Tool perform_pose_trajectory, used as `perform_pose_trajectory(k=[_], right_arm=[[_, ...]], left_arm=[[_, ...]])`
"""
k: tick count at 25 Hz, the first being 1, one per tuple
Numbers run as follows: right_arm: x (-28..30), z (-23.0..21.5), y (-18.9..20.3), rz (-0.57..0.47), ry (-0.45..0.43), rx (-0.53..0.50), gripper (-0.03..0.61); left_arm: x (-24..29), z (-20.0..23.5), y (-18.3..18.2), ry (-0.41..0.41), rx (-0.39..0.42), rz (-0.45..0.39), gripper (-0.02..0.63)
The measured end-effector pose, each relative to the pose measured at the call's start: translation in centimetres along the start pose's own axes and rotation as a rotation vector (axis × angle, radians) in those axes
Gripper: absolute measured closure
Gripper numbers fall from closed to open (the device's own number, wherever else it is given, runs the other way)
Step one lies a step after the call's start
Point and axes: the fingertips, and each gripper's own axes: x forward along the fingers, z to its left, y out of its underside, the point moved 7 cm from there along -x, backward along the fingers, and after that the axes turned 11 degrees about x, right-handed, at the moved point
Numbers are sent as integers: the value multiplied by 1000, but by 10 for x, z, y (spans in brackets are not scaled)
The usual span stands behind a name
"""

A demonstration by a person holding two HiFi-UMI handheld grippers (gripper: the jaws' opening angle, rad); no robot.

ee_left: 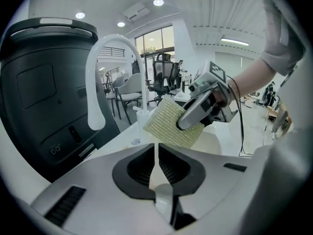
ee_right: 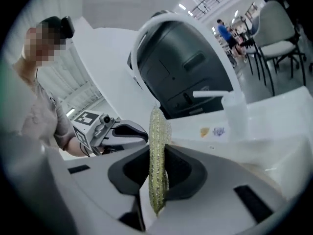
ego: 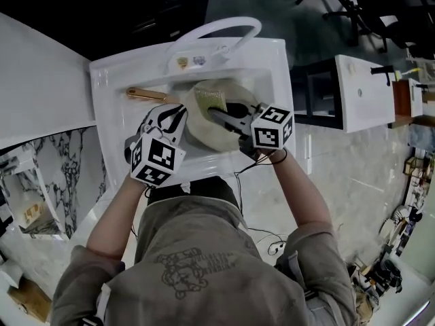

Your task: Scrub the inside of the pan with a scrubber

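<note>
Scrubbing is the step in hand, judging by how things lie. The cream-coloured round pan (ego: 202,136) sits in the white sink basin (ego: 109,80) below the curved white faucet (ego: 217,27), with its golden-brown handle (ego: 145,94) pointing to the person's left. The left gripper (ego: 178,118) steadies it. In the left gripper view its jaws are drawn narrow onto a thin pale edge, most likely the pan's rim, though the edge-on look leaves that a little unsure. The right gripper (ego: 221,116) reaches over the pan's hollow, its jaws pinched on a yellow-green woven scrubber pad (ego: 211,99) that stands up out of them. The next move calls for pressing the pad's flat face against the inside of the pan and sweeping it round. The left gripper should meanwhile hold the rim firm so the pan does not slide in the basin.
</note>
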Motion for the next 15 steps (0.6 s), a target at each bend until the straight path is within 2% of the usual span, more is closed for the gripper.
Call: perform_pose_trajectory(k=[7,15], right_arm=[[-28,45,-30,-214,150,-167,506],[-64,92,-53,-442,308,-258,506]], left_arm=[[-22,15,-30,-36,-4,-90,577],[-53,25,-59,-69,16,-185,577]])
